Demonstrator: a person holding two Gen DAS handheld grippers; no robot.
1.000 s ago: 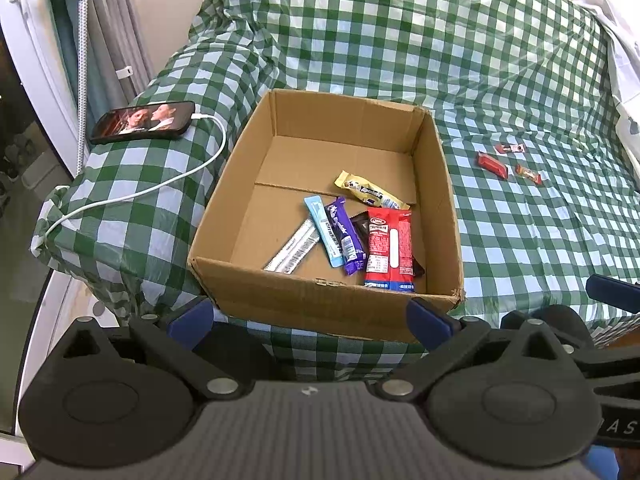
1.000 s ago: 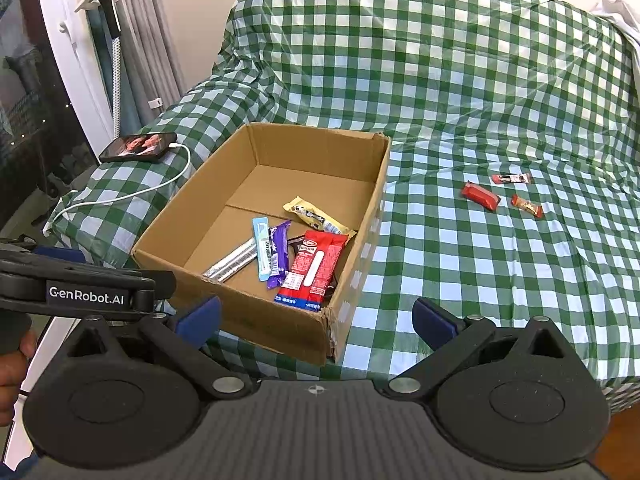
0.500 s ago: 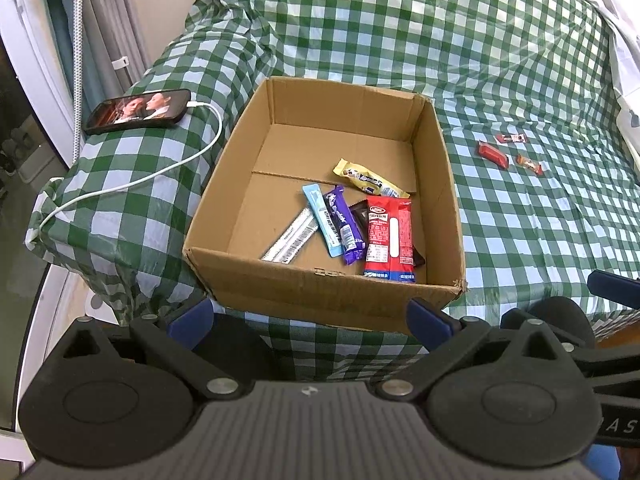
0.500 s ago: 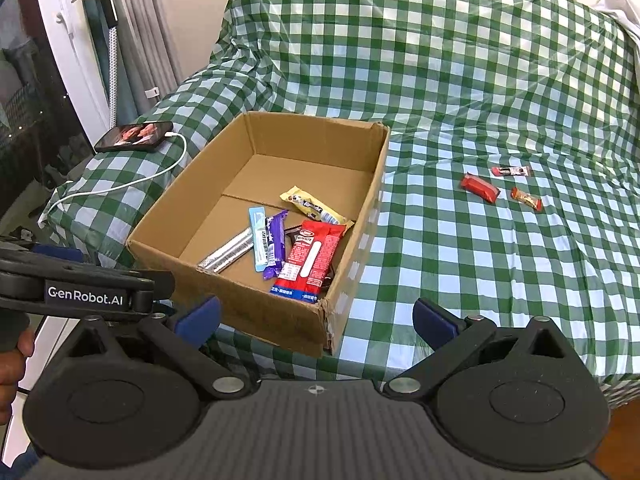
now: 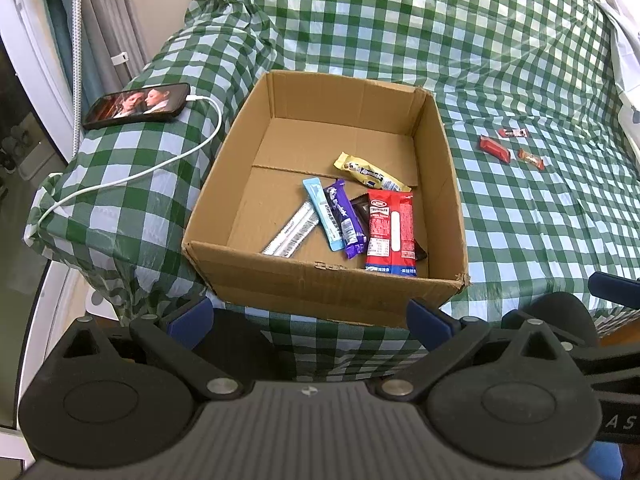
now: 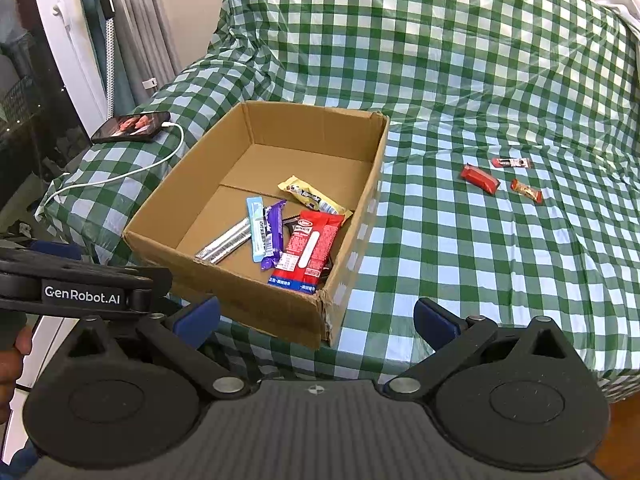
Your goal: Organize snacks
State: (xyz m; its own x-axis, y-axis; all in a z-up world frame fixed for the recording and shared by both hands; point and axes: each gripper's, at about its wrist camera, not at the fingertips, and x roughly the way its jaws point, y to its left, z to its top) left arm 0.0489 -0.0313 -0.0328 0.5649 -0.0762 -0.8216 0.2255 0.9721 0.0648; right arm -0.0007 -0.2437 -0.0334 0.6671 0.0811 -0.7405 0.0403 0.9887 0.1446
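An open cardboard box [image 5: 452,184] [image 6: 360,216] sits on the green checked bed cover. Inside lie several snack bars, among them a big red pack [image 5: 390,232] [image 6: 308,248], a purple bar [image 5: 344,216] and a yellow bar [image 5: 370,176]. Three small snacks lie loose on the cover to the right: a red one [image 5: 495,149] [image 6: 480,178], a dark one [image 6: 512,163] and an orange one [image 6: 527,191]. My left gripper [image 5: 308,316] and right gripper [image 6: 316,316] are both open and empty, held in front of the box's near edge.
A phone [image 5: 136,106] with a white charging cable [image 5: 132,176] lies on the cover left of the box. Curtains and a white door frame stand at the far left. The bed edge drops off just in front of the grippers.
Both grippers have drawn back and up a little from the box, so it looks slightly smaller. Nothing was taken or let go.
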